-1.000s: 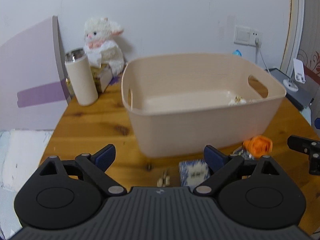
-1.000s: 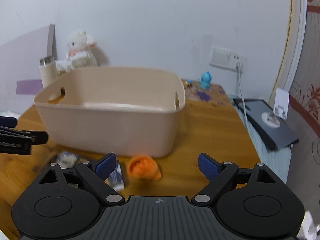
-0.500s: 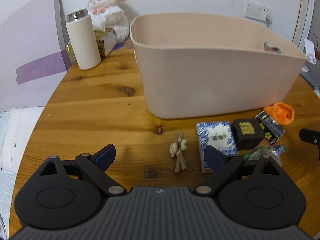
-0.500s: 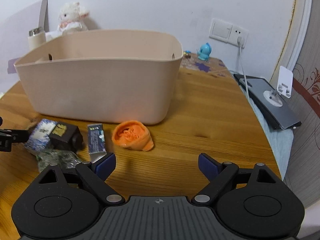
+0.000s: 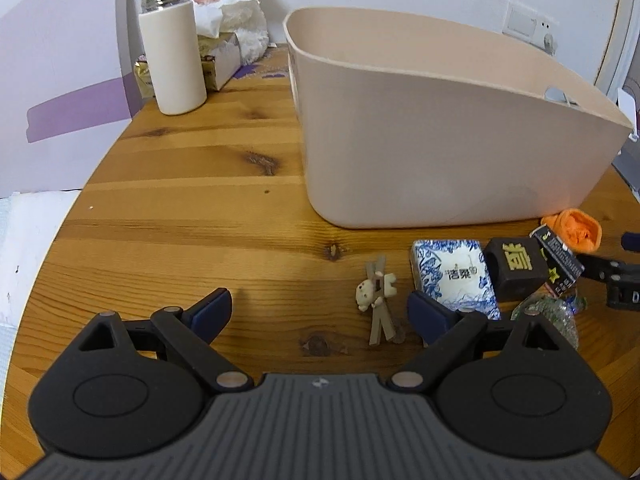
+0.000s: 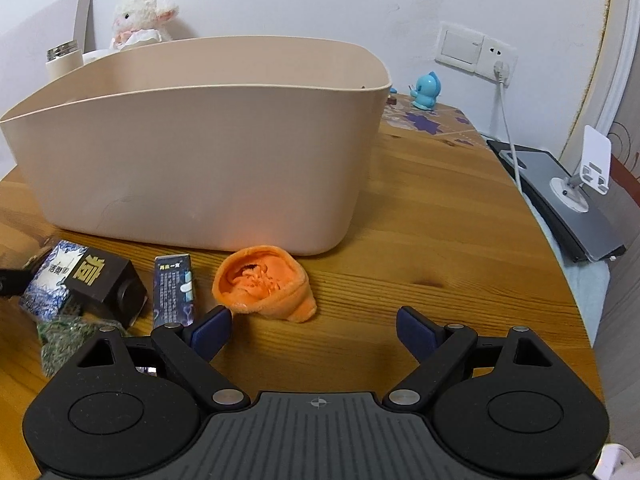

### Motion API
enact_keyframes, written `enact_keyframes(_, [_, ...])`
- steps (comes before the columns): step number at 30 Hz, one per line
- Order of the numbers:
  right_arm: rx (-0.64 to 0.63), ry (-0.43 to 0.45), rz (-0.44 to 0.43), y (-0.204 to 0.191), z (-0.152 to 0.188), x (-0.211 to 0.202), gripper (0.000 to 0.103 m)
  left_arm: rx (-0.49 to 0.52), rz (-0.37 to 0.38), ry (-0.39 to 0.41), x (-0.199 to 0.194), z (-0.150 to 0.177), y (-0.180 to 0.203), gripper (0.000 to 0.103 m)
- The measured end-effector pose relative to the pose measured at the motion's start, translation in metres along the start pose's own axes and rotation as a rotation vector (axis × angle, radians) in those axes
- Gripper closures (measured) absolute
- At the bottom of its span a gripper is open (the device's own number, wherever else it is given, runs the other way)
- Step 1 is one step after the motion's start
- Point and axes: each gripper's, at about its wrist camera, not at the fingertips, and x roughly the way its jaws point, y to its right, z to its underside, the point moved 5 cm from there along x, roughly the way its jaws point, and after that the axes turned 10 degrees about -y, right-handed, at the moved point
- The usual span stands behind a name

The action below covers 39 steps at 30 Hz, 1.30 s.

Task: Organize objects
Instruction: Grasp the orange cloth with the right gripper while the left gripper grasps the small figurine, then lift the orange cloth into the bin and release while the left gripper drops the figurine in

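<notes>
A beige plastic bin (image 5: 440,148) stands on the wooden table (image 5: 192,208); it also shows in the right wrist view (image 6: 192,160). In front of it lie a small bear clip (image 5: 376,292), a blue-white packet (image 5: 454,276), a black box (image 5: 516,268), a dark slim box (image 6: 174,288), a green crinkled wrapper (image 6: 64,338) and an orange soft toy (image 6: 264,288). My left gripper (image 5: 320,312) is open and empty, low over the table beside the bear clip. My right gripper (image 6: 314,326) is open and empty, just in front of the orange toy.
A white thermos (image 5: 174,56), a plush lamb (image 5: 232,4) and a small carton (image 5: 220,60) stand at the back left. A blue figurine (image 6: 428,90), a wall socket with cable (image 6: 498,68) and a laptop with phone stand (image 6: 560,196) are at the right.
Both grippers have come down and tilted toward the table; the loose objects in front of the bin have come into full view. Both stay open.
</notes>
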Motion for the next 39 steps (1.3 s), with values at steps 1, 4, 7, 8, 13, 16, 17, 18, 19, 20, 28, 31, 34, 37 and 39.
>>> enact_keyframes(1, [0.000,0.001,-0.002,0.000,0.000,0.002,0.013,0.005,0.000,-0.007,0.002,0.000,0.000,0.013])
enact_keyframes(4, [-0.005,0.002,-0.013,-0.001,-0.001,0.007,0.017,0.018,-0.003,-0.007,0.008,0.000,0.002,0.016])
enact_keyframes(7, [-0.013,0.012,-0.021,-0.002,-0.003,0.007,0.022,0.034,0.011,0.011,0.006,-0.001,0.006,0.030])
enact_keyframes(8, [-0.017,0.013,-0.025,-0.003,-0.003,0.007,0.027,0.043,0.019,0.012,0.006,-0.002,0.006,0.034])
enact_keyframes(13, [-0.035,0.021,-0.076,-0.009,-0.004,0.005,0.061,0.065,0.041,0.006,0.003,-0.003,0.014,0.060])
enact_keyframes(16, [-0.050,0.022,-0.087,-0.015,-0.002,0.003,0.087,0.069,0.072,0.001,0.000,-0.002,0.017,0.086])
enact_keyframes(17, [-0.062,0.023,-0.077,-0.017,-0.001,0.002,0.090,0.070,0.078,-0.004,-0.001,-0.001,0.017,0.086])
enact_keyframes(18, [-0.071,0.025,-0.068,-0.020,0.000,0.000,0.090,0.074,0.078,-0.005,-0.001,0.000,0.018,0.087])
enact_keyframes(19, [-0.076,0.026,-0.065,-0.022,0.001,-0.001,0.091,0.077,0.077,-0.004,-0.002,0.001,0.018,0.087])
enact_keyframes(20, [-0.076,0.025,-0.067,-0.022,0.003,-0.002,0.091,0.076,0.078,-0.005,-0.003,0.003,0.018,0.087])
enact_keyframes(28, [-0.028,0.068,-0.067,-0.016,0.016,-0.035,0.091,0.068,0.099,0.002,-0.015,0.014,0.018,0.087])
enact_keyframes(31, [-0.013,0.104,-0.064,-0.012,0.018,-0.055,0.091,0.068,0.105,0.023,-0.026,0.016,0.019,0.087])
enact_keyframes(34, [-0.002,0.145,-0.062,-0.008,0.019,-0.076,0.091,0.069,0.111,0.052,-0.040,0.016,0.020,0.087])
enact_keyframes(37, [0.005,0.187,-0.058,-0.003,0.017,-0.096,0.091,0.076,0.113,0.087,-0.055,0.015,0.023,0.087])
enact_keyframes(39, [0.011,0.215,-0.055,-0.002,0.015,-0.108,0.091,0.081,0.115,0.111,-0.066,0.013,0.024,0.087])
